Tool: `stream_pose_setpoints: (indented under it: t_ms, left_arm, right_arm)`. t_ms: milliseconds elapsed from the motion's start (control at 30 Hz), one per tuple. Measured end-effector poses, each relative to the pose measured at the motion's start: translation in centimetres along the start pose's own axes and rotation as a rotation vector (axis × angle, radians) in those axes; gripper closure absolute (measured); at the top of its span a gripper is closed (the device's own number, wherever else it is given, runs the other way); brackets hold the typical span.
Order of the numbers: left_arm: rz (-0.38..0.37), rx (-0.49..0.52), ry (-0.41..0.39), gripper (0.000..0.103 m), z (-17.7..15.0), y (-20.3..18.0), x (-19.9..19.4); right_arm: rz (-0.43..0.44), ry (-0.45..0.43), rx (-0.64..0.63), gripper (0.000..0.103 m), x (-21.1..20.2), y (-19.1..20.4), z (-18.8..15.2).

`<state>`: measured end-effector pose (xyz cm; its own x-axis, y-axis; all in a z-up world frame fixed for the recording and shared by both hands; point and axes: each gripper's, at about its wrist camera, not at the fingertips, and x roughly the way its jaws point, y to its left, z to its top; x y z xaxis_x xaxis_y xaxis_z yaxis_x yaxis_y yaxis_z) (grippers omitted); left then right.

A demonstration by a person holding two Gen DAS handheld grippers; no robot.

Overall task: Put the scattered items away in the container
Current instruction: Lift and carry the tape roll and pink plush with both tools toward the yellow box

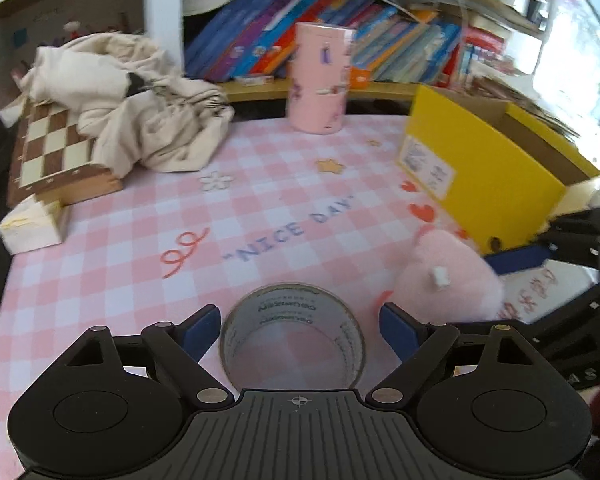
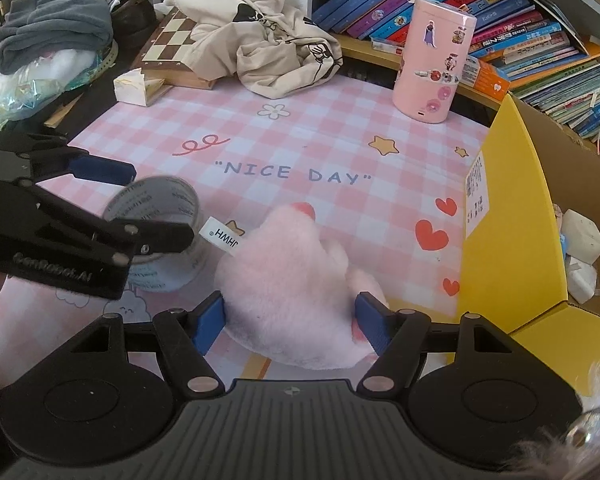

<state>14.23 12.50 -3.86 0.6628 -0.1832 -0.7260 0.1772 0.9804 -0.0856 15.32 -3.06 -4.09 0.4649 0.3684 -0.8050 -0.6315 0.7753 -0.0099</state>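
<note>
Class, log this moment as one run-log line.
left gripper: open around tape roll | right gripper: open around pink plush | yellow box: beside plush

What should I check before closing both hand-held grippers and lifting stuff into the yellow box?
1. Left hand-held gripper straddles the tape roll, fingers open on both sides: ok.
2. Right hand-held gripper straddles the pink plush toy, open: ok.
3. Firm grip on either item: not ok, neither is closed yet.
4. Plush tag lies next to the tape roll; whether it would snag: cannot tell.
5. Yellow box is open-topped, to the right: ok.
6. Room left inside the box, which already holds white items: cannot tell.
</note>
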Motion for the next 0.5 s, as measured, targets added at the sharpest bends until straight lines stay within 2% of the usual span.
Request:
stream_pose_setpoints:
  t_ms: [233,500]
  left_arm:
    - [0.037,0.068,0.01,0.014,-0.1,-0.9,0.4]
    - [0.068,0.029,0.007,0.014,-0.1,0.2,0.3]
  right_arm:
    - [-0.018,0.005,-0.008,0.035,-0.1,0.3,-0.1]
    - [-0.027,0.011,-0.016,0.035,-0.1,0.4,-0.3]
